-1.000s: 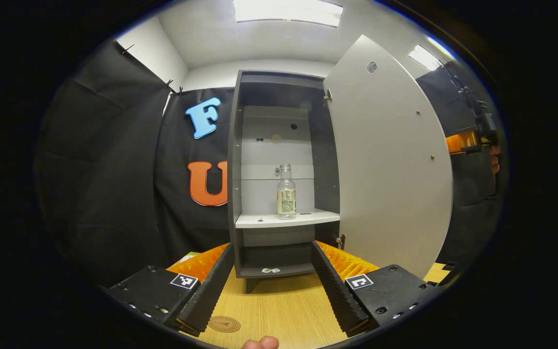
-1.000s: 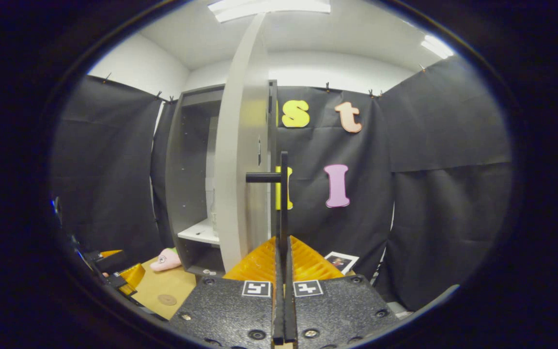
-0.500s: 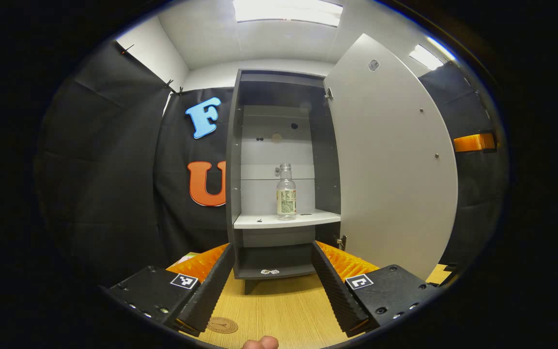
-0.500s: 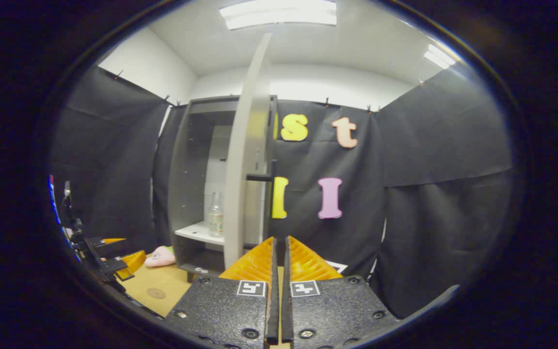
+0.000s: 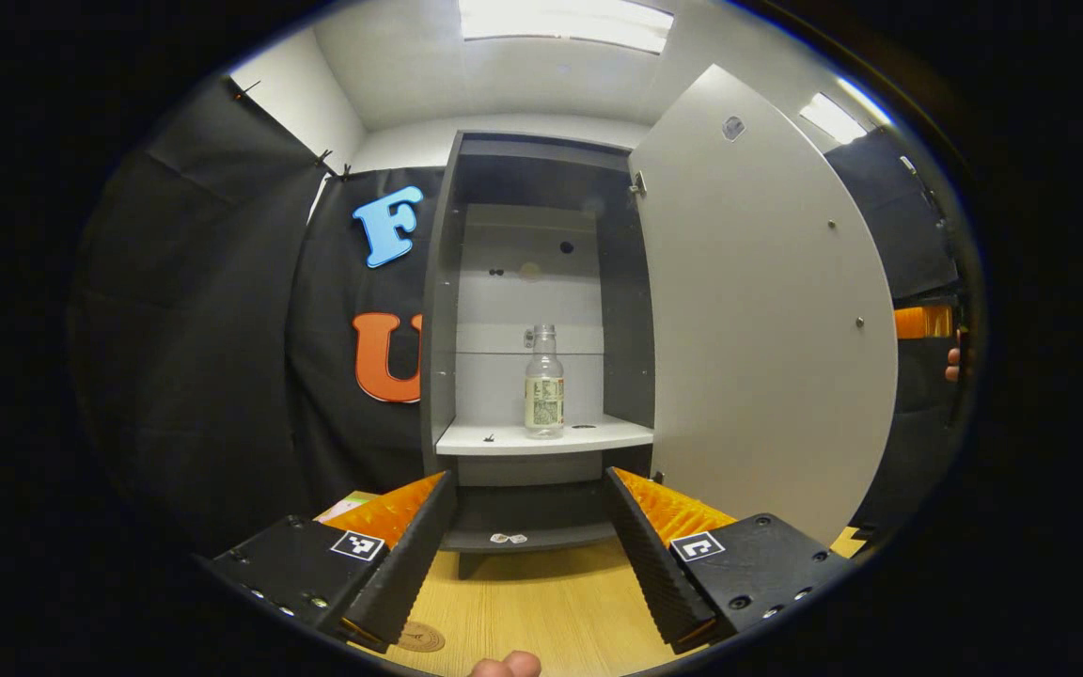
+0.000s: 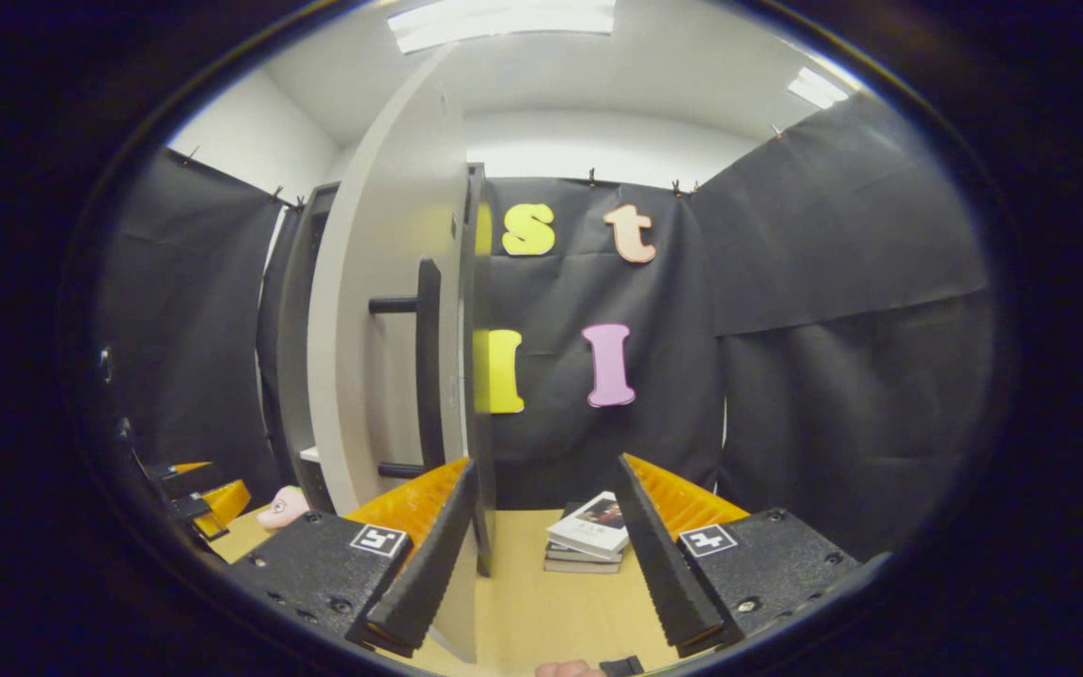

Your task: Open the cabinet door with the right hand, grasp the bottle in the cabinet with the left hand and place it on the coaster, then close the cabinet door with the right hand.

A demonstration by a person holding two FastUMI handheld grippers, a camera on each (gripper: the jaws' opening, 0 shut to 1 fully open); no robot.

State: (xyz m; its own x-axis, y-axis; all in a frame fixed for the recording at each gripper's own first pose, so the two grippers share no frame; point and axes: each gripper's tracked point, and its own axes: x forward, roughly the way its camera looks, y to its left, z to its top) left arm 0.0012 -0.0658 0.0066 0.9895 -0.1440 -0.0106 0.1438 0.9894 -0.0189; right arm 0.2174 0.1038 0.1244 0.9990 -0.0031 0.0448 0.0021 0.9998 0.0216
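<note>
The bottle is stood upright on the cabinet shelf, behind the swung-open door. The left claw is held apart, empty, above the bench, near the coaster. The right claw is spread apart beside the door handle, gripping nothing.

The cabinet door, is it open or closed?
Open. The cabinet door is swung wide to the right, so the bottle standing on the shelf inside shows.
</note>
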